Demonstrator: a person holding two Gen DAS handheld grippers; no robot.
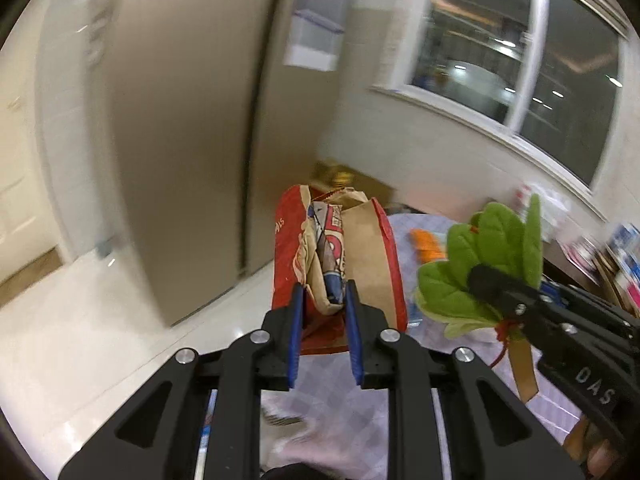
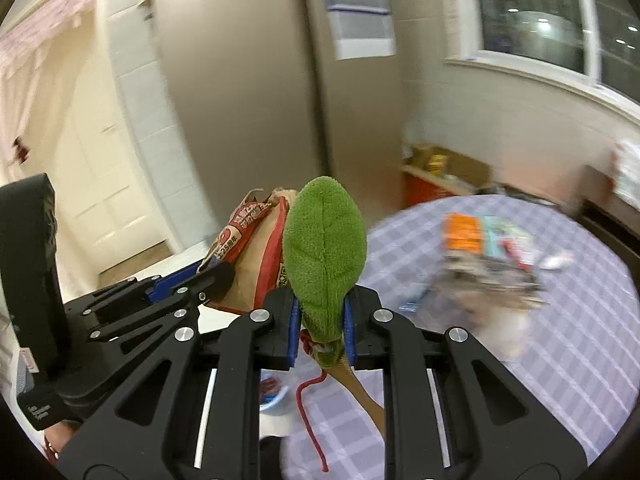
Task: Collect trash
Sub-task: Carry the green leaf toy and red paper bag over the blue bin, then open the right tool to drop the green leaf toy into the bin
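Note:
My left gripper (image 1: 323,294) is shut on the folded rim of a red and brown paper bag (image 1: 370,252), held upright above the table. The bag also shows in the right wrist view (image 2: 256,256), with the left gripper (image 2: 216,276) on it. My right gripper (image 2: 320,304) is shut on a green felt leaf (image 2: 325,248) with a red string (image 2: 308,408) and a brown stem hanging below. In the left wrist view the leaf bunch (image 1: 488,256) sits just right of the bag, pinched by the right gripper (image 1: 486,280).
A round table with a lilac checked cloth (image 2: 560,320) lies below. On it are an orange packet (image 2: 464,232), other blurred wrappers (image 2: 504,276) and a small bowl (image 2: 274,398). A fridge (image 1: 180,120), a window (image 1: 520,60) and cardboard boxes (image 2: 440,168) stand behind.

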